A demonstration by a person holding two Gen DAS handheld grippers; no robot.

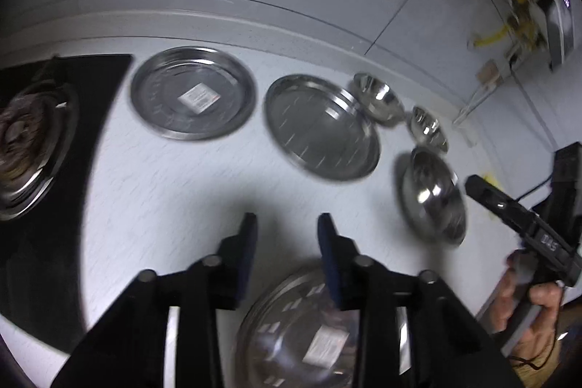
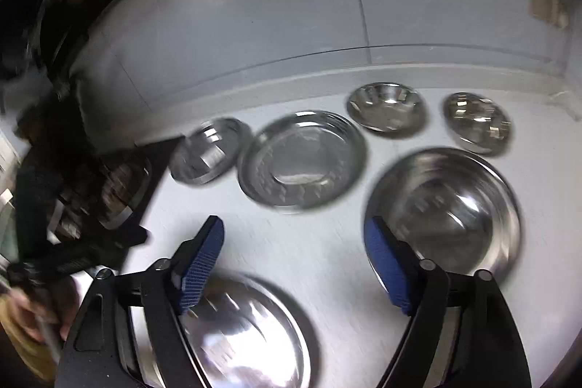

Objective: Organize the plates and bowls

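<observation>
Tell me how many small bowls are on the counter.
2. One small bowl sits by the wall right of the middle plate; the other is further right, behind the big bowl. Nothing seems hidden.

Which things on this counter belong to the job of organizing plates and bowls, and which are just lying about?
Belong:
near plate
middle plate
far plate
large bowl
two small bowls

Lying about:
stove burner
yellow hose
wall socket

You see dim, motion-blurred fisheye views with dark corners, glare on the steel plates, soft shadows.
</observation>
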